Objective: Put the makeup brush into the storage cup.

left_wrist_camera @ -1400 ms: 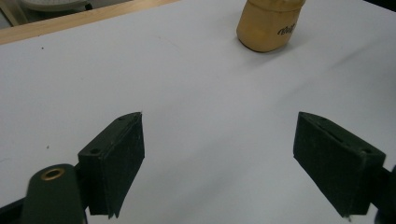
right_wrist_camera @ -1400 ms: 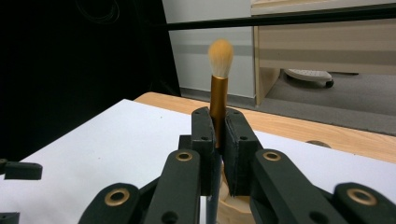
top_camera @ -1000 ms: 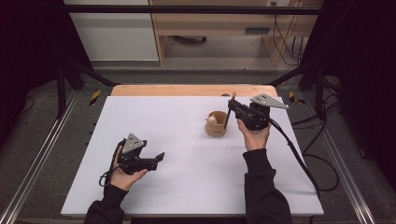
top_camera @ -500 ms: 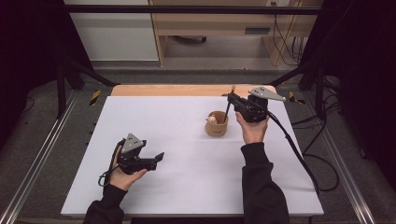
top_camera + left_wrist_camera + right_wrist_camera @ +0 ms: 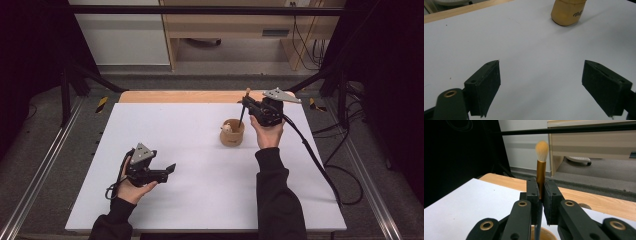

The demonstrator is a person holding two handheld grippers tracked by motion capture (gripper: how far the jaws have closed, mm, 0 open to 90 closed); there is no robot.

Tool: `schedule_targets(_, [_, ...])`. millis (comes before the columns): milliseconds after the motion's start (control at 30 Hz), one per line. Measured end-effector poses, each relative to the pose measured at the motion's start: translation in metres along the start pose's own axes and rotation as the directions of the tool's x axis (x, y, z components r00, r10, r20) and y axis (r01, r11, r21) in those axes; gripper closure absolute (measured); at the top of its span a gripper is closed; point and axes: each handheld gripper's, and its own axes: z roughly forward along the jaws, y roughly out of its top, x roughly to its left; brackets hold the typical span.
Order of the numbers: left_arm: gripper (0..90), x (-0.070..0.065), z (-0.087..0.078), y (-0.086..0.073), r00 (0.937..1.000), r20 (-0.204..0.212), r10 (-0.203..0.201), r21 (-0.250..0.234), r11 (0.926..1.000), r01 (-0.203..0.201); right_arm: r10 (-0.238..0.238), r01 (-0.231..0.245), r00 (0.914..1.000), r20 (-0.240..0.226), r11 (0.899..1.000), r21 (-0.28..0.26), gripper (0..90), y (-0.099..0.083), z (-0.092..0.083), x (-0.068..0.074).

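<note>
Top of round tan wooden cup [image 5: 569, 12] cut off by upper edge; slim black brush handle [image 5: 538, 225] partly hidden between right tongs [image 5: 541, 192]; cup's pale contents too small to tell.

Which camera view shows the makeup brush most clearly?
The right gripper view: the brush stands upright, clamped in the right gripper, bristles up. The high view shows it small and dark above the wooden cup.
</note>
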Motion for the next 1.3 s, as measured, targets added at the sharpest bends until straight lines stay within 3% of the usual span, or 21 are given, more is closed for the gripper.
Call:
schedule_targets(567, [14.8,-0.001,0.0,0.0,0.9999,0.0,0.01,0.006,0.9999,-0.01,-0.007,0.006,0.9996,0.029,0.999,0.042,84.0,-0.013,0.021,-0.002])
schedule_targets(1300, [14.6,-0.002,0.0,0.0,0.9998,0.007,0.019,0.007,0.9998,-0.019,-0.015,0.01,0.9988,0.047,0.995,0.103,83.9,-0.029,0.037,-0.002])
